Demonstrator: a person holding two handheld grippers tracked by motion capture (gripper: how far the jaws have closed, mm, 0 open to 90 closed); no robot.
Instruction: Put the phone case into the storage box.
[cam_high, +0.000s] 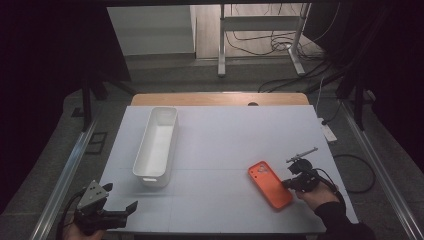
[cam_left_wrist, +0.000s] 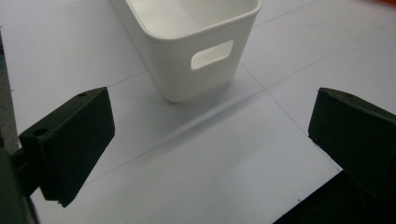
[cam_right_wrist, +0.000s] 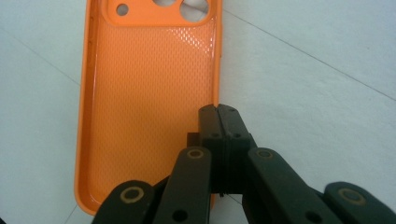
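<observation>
An orange phone case (cam_high: 270, 184) lies inside-up on the white table at the right front. My right gripper (cam_high: 287, 183) sits at its right long side. In the right gripper view the case (cam_right_wrist: 149, 93) shows its camera cut-outs at the top, and my right gripper (cam_right_wrist: 218, 111) has its jaws pressed together on the case's right rim. A long white bin (cam_high: 156, 145) stands at the left. My left gripper (cam_high: 120, 196) rests near the front left corner, open, with nothing between its jaws. In the left gripper view the bin's handle end (cam_left_wrist: 196, 51) lies ahead.
The white table top (cam_high: 225, 135) has a wooden strip (cam_high: 220, 98) along its far edge. A power strip (cam_high: 328, 132) lies off the right edge, and cables run over the floor behind. The front table edge is close to both hands.
</observation>
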